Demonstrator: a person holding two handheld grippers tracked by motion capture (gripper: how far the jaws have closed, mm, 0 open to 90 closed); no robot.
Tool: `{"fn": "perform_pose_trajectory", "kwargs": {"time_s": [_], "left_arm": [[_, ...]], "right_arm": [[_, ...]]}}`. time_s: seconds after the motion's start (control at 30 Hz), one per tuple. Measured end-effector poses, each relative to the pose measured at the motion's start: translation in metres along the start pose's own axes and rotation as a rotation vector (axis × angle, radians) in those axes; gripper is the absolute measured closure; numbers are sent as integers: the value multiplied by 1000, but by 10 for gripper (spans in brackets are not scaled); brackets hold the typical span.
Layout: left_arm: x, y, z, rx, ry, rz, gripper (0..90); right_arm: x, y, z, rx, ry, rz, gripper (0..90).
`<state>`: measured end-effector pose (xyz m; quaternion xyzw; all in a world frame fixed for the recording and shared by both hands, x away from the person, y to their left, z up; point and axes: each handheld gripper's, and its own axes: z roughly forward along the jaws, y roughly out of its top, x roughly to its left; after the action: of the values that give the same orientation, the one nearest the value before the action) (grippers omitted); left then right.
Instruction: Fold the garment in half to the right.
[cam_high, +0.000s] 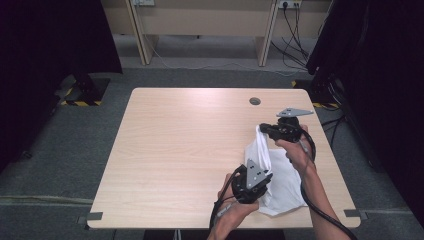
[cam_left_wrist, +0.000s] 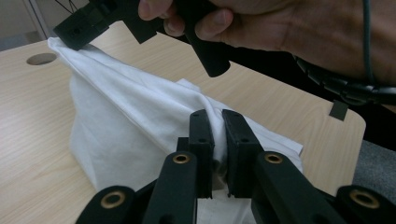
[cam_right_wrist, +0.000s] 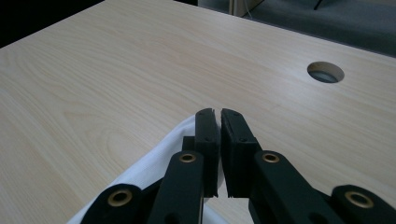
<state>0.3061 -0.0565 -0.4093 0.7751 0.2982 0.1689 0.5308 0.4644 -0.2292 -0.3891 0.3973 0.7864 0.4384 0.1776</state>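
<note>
A white cloth (cam_high: 272, 170) lies on the right part of the wooden table (cam_high: 190, 150), lifted along one edge. My left gripper (cam_high: 252, 187) is shut on the cloth's near part; in the left gripper view its jaws pinch a fold of the white cloth (cam_left_wrist: 140, 121) at the left gripper's tips (cam_left_wrist: 218, 116). My right gripper (cam_high: 267, 129) is shut on the far corner and holds it up above the table. Seen from the right gripper view, the cloth (cam_right_wrist: 154, 168) hangs from the closed right gripper (cam_right_wrist: 217, 114). The cloth is stretched taut between the two grippers.
A round cable hole (cam_high: 255, 101) sits in the table near its far right edge, also visible as the hole (cam_right_wrist: 325, 72). The table's right edge (cam_high: 345, 190) is close to the cloth. Desks and cables stand on the floor beyond the table.
</note>
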Motion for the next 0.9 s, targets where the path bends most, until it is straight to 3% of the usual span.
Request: {"fn": "perform_pose_trajectory", "kwargs": {"time_s": [0.33, 0.77, 0.9], "left_arm": [[-7, 5, 17, -16, -23, -5, 817], [-22, -2, 48, 4, -98, -11, 809], [-25, -4, 55, 5, -133, -18, 747]], "right_arm": [[-20, -14, -10, -10, -19, 53, 856], [-50, -52, -22, 11, -61, 132, 850], [-56, -62, -21, 28, -77, 143, 846]]}}
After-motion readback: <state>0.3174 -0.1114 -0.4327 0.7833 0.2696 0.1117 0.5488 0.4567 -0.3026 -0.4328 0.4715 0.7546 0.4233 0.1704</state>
